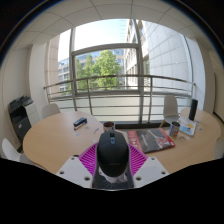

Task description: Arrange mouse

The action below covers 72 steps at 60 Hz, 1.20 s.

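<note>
Both tongs point(112, 165) grip the mouse point(112, 150) between them.

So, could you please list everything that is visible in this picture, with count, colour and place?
mouse: 1, black, between the gripper's fingers
table: 1, light wood, round, under everything
magazine: 1, reddish cover, flat on the table beside the mouse
small dark object: 1, black, far side of the table, too small to identify
chairs: at least 2, pale, around the table
balcony railing: 1, grey, beyond the window
tree: 1, green, outside
gripper: 1, pink pads, shut on the mouse
</note>
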Motion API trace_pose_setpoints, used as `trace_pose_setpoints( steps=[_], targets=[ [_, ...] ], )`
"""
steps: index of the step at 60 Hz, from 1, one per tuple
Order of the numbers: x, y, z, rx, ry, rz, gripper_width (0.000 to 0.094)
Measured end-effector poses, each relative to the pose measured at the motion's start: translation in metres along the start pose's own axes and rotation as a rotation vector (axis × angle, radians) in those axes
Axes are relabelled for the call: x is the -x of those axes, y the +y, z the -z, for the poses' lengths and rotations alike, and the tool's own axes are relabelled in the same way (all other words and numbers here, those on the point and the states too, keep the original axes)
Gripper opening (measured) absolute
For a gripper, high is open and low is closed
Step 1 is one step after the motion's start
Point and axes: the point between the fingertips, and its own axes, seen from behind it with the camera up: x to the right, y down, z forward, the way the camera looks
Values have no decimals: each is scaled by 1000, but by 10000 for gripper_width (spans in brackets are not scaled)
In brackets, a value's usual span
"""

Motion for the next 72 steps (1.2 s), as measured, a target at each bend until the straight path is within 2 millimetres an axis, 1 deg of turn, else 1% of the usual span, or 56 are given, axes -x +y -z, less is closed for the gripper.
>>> trace_pose_setpoints(
  steps=[4, 8, 9, 10, 11, 15, 17, 18, 21, 23, 25, 27, 30, 31, 33, 34, 35, 37, 41, 44, 54, 63, 68, 72],
  targets=[
    [27, 47, -27, 93, -9, 17, 391],
    [45, 95, -48, 174, -3, 25, 396],
    [43, 119, -60, 187, -2, 29, 395],
    [50, 123, -58, 209, 4, 28, 397],
    [53, 130, -61, 226, 8, 27, 399],
    [61, 157, -68, 280, 14, 10, 430],
    [62, 166, -71, 300, 18, 5, 457],
    [59, 172, -76, 309, 18, 4, 468],
    [62, 186, -78, 332, 20, 3, 494],
    [61, 190, -77, 348, 25, -2, 527],
    [61, 187, -76, 348, 28, -1, 567],
    [61, 185, -71, 341, 32, 13, 654],
    [61, 176, -64, 326, 39, 40, 829],
    [61, 173, -60, 320, 42, 47, 860],
    [61, 167, -53, 311, 52, 57, 824],
    [62, 164, -49, 308, 56, 61, 821],
    [63, 156, -42, 314, 58, 62, 823],
    [65, 152, -33, 304, 66, 63, 844],
    [71, 139, -9, 284, 79, 54, 843],
    [75, 124, 16, 263, 91, 54, 849],
    [91, 95, 101, 198, 147, 69, 842],
    [105, 87, 175, 161, 190, 78, 842],
    [109, 87, 212, 144, 212, 91, 843],
    [112, 92, 239, 147, 221, 81, 843]
  ],
)
